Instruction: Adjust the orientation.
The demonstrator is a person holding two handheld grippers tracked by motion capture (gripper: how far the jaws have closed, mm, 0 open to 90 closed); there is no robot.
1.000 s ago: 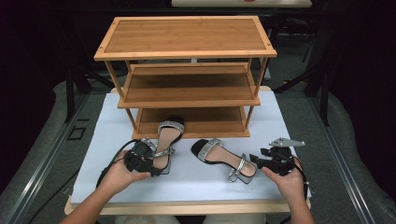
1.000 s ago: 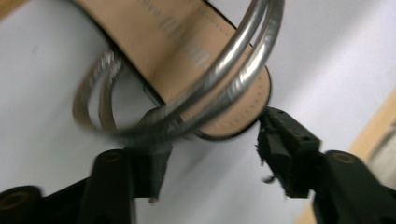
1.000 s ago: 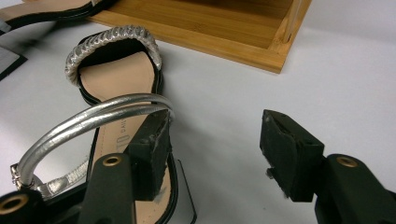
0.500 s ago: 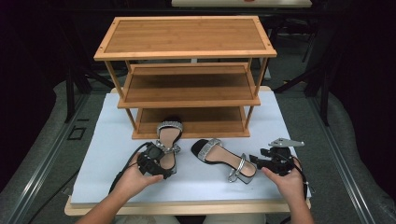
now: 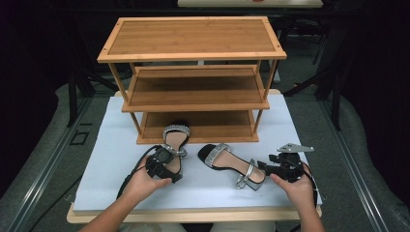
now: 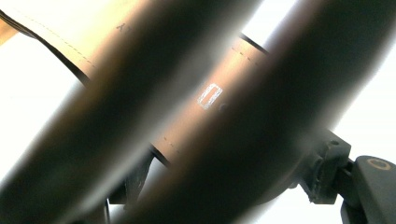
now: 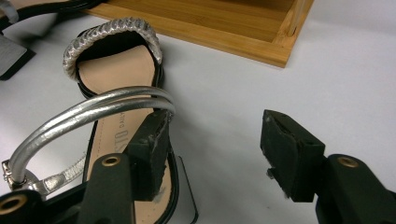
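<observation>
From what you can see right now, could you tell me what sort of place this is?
Probably a staged recording or lab workspace, not a home. A three-tier wooden shoe rack and two strappy sandals sit on a white-covered table, dark surroundings all round, with a person working hand-held grippers.

The right gripper (image 7: 212, 149) stands open; its left pad (image 7: 150, 154) touches the sandal's (image 7: 116, 74) silver strap (image 7: 88, 114), beside the rack (image 7: 224, 32).
</observation>
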